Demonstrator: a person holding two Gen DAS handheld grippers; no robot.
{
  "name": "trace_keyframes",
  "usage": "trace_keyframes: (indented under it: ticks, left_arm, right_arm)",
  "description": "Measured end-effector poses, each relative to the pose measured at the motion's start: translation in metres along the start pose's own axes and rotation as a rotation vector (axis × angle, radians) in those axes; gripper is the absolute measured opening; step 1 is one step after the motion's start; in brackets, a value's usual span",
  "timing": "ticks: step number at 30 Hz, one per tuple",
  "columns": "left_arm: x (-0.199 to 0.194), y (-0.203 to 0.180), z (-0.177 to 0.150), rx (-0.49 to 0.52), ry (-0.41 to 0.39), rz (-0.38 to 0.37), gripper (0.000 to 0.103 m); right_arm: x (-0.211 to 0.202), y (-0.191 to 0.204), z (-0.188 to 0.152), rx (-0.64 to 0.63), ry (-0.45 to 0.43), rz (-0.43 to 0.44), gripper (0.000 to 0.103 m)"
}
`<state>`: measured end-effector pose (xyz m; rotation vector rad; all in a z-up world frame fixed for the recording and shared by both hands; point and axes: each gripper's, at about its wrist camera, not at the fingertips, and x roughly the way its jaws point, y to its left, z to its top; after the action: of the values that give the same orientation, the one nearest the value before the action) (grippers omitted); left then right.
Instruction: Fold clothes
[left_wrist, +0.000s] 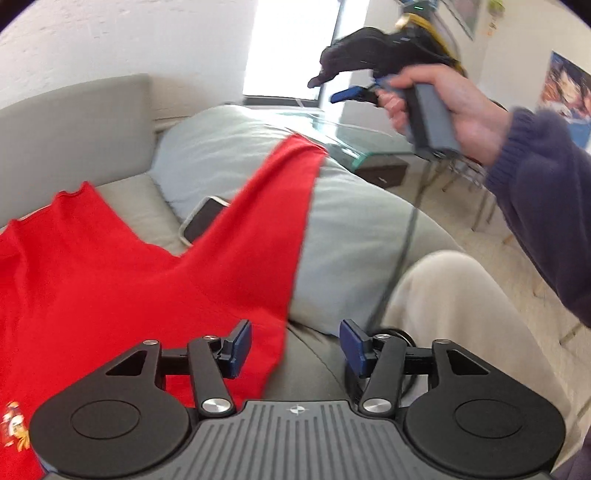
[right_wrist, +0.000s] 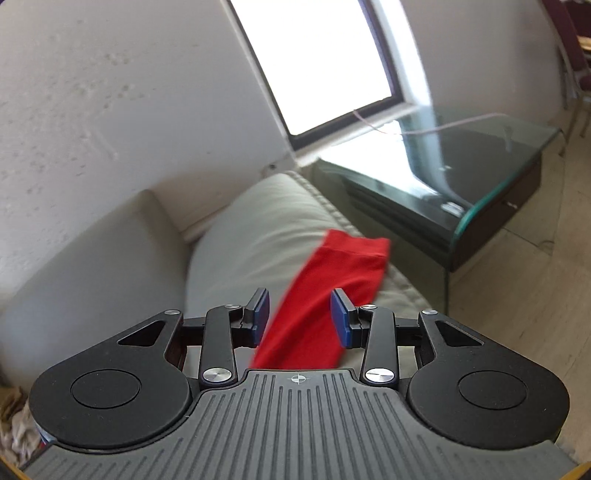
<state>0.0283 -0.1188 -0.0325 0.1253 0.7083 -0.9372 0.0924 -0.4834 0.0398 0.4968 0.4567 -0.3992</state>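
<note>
Left black two-finger gripper with blue pads (left_wrist: 295, 345): low in the frame, jaws spread wide, nothing between them. Right black two-finger gripper with blue pads (right_wrist: 300, 318): jaws likewise wide apart, gripping nothing; seen from the left wrist view it is raised high, blurred. Bare right hand (left_wrist: 439, 107) wraps its grey handle; dark navy knit sleeve (left_wrist: 543, 206) covers the forearm.

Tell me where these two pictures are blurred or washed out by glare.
Left wrist view: the right gripper and the hand holding it are motion-smeared, and the window is blown out white. Right wrist view: the window is again pure white, the red shirt has soft, streaked edges, and the glass table carries smeared reflections.
</note>
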Motion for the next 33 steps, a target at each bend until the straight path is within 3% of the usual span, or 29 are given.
trace_keyframes:
  ticks: [2, 4, 6, 8, 10, 13, 17, 19, 23, 26, 31, 33]
  left_arm:
    - [-0.021, 0.028, 0.009, -0.129, -0.050, 0.047, 0.062]
    - [-0.052, 0.062, 0.016, -0.263, -0.120, 0.077, 0.062]
    - [-0.084, 0.094, 0.023, -0.351, -0.200, 0.122, 0.062]
    - [-0.111, 0.127, 0.029, -0.411, -0.279, 0.210, 0.065]
    - [-0.123, 0.162, 0.035, -0.463, -0.327, 0.355, 0.065]
    - [-0.124, 0.224, 0.040, -0.538, -0.357, 0.506, 0.065]
    - [-0.082, 0.330, 0.037, -0.653, -0.292, 0.589, 0.061]
    - [-0.068, 0.375, 0.027, -0.685, -0.264, 0.575, 0.059]
    - [-0.044, 0.447, 0.007, -0.812, -0.273, 0.471, 0.054]
    - [-0.023, 0.488, -0.002, -0.933, -0.262, 0.379, 0.054]
    - [0.005, 0.517, -0.012, -0.974, -0.189, 0.349, 0.054]
    - [0.009, 0.521, -0.015, -0.967, -0.204, 0.321, 0.054]
  right_arm:
    - [-0.017, 0.037, 0.002, -0.060, -0.002, 0.083, 0.043]
    - [-0.035, 0.078, 0.005, -0.136, -0.019, 0.161, 0.055]
    - [-0.052, 0.117, 0.006, -0.233, -0.053, 0.219, 0.058]
    - [-0.063, 0.154, 0.007, -0.310, -0.070, 0.284, 0.064]
    - [-0.062, 0.185, 0.007, -0.340, -0.051, 0.356, 0.077]
    - [-0.033, 0.223, 0.001, -0.352, 0.018, 0.432, 0.077]
    - [0.050, 0.257, -0.023, -0.310, 0.196, 0.475, 0.076]
    - [0.106, 0.265, -0.044, -0.274, 0.291, 0.446, 0.070]
    - [0.215, 0.257, -0.083, -0.153, 0.440, 0.333, 0.051]
    - [0.267, 0.253, -0.099, -0.176, 0.433, 0.275, 0.050]
    - [0.325, 0.230, -0.104, -0.089, 0.419, 0.246, 0.053]
    - [0.342, 0.219, -0.105, -0.018, 0.436, 0.244, 0.054]
